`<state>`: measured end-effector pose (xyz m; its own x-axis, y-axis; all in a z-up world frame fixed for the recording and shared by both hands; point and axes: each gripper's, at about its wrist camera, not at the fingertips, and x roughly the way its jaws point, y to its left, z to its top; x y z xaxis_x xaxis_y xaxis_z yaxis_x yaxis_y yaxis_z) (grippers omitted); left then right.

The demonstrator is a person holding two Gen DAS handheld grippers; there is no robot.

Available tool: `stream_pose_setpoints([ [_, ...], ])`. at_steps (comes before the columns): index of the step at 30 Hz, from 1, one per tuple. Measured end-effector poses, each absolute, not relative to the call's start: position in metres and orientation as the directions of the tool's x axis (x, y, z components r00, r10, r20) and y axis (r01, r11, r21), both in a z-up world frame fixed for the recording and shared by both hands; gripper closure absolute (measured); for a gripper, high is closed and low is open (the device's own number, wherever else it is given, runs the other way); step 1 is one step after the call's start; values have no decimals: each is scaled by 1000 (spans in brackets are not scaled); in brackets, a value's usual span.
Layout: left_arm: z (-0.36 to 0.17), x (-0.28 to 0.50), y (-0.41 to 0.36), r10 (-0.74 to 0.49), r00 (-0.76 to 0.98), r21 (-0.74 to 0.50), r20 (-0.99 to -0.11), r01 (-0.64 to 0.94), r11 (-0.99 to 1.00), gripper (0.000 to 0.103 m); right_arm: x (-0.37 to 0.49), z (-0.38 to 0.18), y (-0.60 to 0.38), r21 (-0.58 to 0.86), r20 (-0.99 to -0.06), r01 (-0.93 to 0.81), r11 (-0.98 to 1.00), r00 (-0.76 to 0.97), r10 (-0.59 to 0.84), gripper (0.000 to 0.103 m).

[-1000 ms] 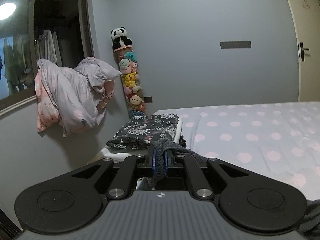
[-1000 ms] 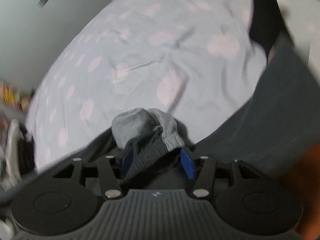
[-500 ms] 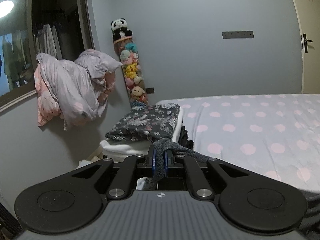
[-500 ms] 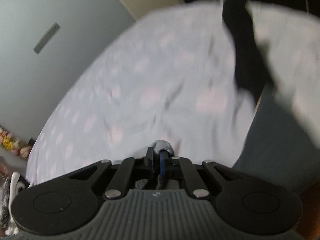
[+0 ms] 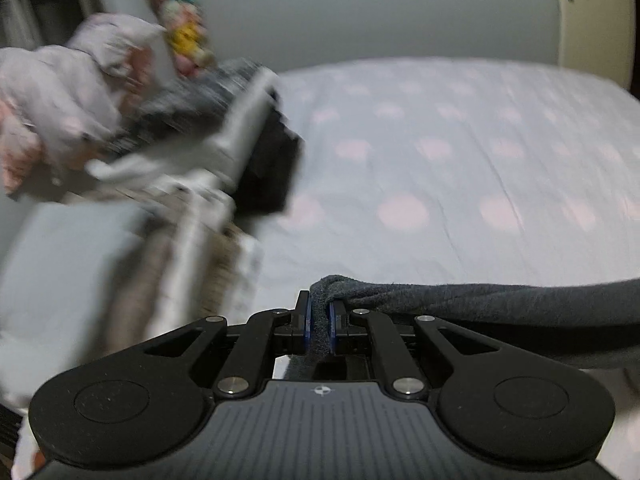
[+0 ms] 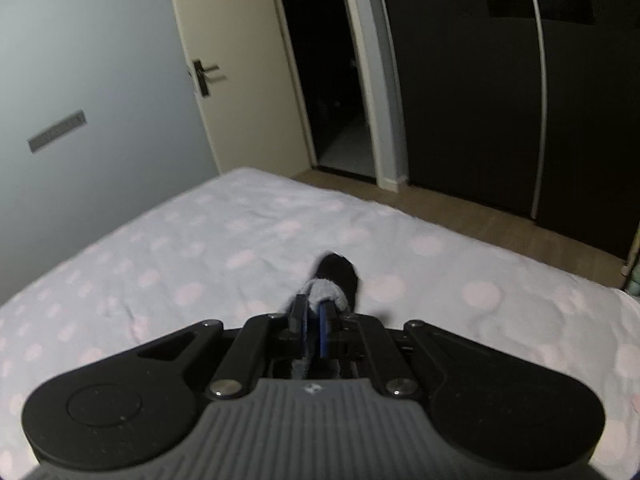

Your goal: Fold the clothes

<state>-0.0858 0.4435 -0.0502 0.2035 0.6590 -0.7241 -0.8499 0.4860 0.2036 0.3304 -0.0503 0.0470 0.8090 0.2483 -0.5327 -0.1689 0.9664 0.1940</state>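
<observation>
Pale blue bed sheet with pink dots (image 5: 440,152) lies below; left gripper (image 5: 319,320) and right gripper (image 6: 314,326), jaws clamped tight, each pinch a dark grey knit garment (image 5: 500,304) to spread it.

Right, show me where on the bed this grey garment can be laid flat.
The polka-dot sheet is bare from the grey garment out to the far wall, and in the right wrist view it runs bare to the edge by the wooden floor. It is crowded at the left: the blurred pile of clothes beside the bed.
</observation>
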Motion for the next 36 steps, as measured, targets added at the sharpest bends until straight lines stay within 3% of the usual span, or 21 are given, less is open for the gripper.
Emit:
stream_pose_setpoints([
  [7, -75, -47, 475, 621, 223, 182, -751, -835, 520, 93, 344, 14, -46, 105, -571, -141, 984, 802, 176, 97],
  [12, -84, -29, 492, 603, 252, 187, -757, -801, 569, 70, 355, 0, -40, 61, -577, -161, 985, 800, 166, 97],
  [15, -84, -27, 487, 640, 248, 258, -727, -765, 590, 68, 360, -7, -39, 45, -582, -161, 986, 798, 157, 97],
  [22, -85, -46, 452, 605, 330, 364, -724, -562, 743, 63, 366, -17, -35, 34, -588, -155, 987, 796, 145, 97],
  [26, -111, -60, 418, 561, 348, 436, -751, -377, 817, 51, 365, -18, -35, 28, -588, -151, 988, 797, 138, 97],
  [32, -175, -59, 388, 555, 287, 521, -780, -193, 832, 51, 364, -20, -31, 16, -593, -140, 990, 796, 123, 97],
  [35, -191, -51, 392, 601, 257, 558, -756, -225, 799, 52, 363, -19, -30, 8, -593, -138, 990, 796, 116, 97],
  [36, -191, -49, 396, 608, 250, 556, -754, -251, 792, 68, 363, -19, -30, 7, -593, -137, 990, 797, 115, 97],
])
